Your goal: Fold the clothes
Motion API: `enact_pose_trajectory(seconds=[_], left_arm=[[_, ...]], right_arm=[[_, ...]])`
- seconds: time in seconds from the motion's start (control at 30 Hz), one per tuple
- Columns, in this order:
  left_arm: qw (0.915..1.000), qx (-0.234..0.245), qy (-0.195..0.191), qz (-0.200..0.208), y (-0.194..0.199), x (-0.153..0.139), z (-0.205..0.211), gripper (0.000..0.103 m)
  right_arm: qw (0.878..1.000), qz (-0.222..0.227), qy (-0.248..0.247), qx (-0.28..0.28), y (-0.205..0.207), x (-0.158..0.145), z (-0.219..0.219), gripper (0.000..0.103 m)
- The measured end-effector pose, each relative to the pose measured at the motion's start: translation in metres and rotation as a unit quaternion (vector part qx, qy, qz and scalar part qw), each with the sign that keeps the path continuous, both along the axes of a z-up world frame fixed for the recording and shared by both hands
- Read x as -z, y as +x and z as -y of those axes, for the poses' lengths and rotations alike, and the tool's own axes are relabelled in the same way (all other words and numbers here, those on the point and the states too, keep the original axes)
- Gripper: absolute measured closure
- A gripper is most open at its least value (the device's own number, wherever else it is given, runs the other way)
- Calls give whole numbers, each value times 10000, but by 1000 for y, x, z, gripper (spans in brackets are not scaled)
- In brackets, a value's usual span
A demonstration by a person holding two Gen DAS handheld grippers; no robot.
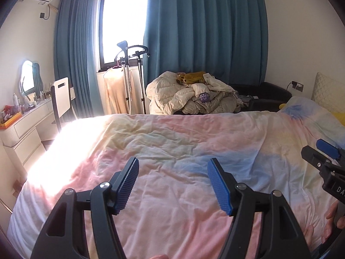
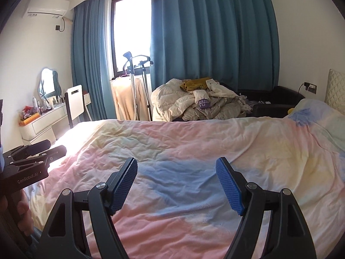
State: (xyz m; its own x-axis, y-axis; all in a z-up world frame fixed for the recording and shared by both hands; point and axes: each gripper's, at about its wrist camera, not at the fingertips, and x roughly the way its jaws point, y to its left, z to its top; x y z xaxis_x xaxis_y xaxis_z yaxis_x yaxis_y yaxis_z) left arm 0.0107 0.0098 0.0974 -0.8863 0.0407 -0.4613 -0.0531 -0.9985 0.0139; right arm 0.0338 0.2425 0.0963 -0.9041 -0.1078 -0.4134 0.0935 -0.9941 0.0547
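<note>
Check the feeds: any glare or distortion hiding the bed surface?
Left wrist view: sunlight from the window blows out the bedspread at its left edge. Right wrist view: a smaller washed-out patch there; fisheye bends the curtains in both.

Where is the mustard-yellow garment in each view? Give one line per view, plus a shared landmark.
Left wrist: upper centre, atop the heap of cream bedding: mustard-yellow garment.
Right wrist: upper centre-right, atop the heap.
Shared landmark: garment steamer stand, left of the heap.
</note>
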Motion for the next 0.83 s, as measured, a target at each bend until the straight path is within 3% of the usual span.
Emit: enact_pose_trajectory(seconds=[0.23, 0.83], left_arm=[[9992, -241, 293, -126, 2, 29, 13, 35], [9989, -299, 295, -218, 3, 35, 15, 35]], right_arm=[[9994, -324, 89, 90, 6, 27, 1, 26], [9997, 5, 206, 110, -7, 44, 3, 26]])
